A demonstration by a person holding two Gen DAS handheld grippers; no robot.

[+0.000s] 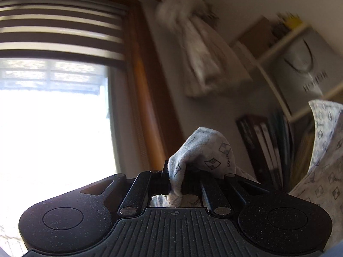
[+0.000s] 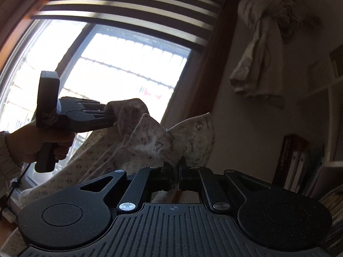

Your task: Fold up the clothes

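Both grippers pinching the printed cloth [image 2: 150, 137] up in the air, spreading it before a fold

It's soft, thin cotton-ish stuff with little square prints, bunching over the left gripper [image 1: 175, 180] fingers and sagging in loose folds between it and the right gripper [image 2: 175, 176], both clamped tight on an edge. Looks like the shake-out step; next I'm guessing it needs laying flat somewhere below. Beyond the fingers: striped blind [image 2: 133, 6], bright window [image 1: 49, 128], blurry bookshelf [image 1: 285, 64].

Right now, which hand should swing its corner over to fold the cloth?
Probably the left gripper: it holds its corner of the patterned cloth higher. The right gripper pinches the other corner.
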